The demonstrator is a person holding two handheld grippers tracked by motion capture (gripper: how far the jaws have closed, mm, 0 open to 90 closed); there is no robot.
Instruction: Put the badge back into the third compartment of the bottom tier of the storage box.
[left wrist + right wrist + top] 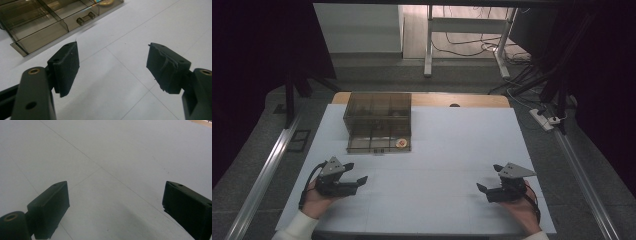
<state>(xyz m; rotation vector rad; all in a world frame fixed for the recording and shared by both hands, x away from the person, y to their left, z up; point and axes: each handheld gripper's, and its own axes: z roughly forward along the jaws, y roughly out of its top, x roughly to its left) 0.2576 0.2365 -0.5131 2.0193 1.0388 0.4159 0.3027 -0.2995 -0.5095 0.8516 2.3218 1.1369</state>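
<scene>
A smoky transparent compartment box [378, 121] stands on the white table [432, 150] at the back left, with a small round yellow-orange item [401, 143] in its front right compartment. My left gripper [355, 172] rests low near the table's front left, held by a hand, jaws open and empty. In the left gripper view the same gripper [112, 66] points past the box [47, 22] and its front latch [85, 18]. At the front right, my right gripper [490, 179] is open and empty. Its jaws [115, 207] stand wide apart over bare white table.
The white table surface has faint seam lines. A wooden edge [462, 100] shows behind it. Metal rails [267, 170] run along both sides, and a power strip [543, 119] with cables lies on the floor at the right. A metal frame [429, 45] stands at the back.
</scene>
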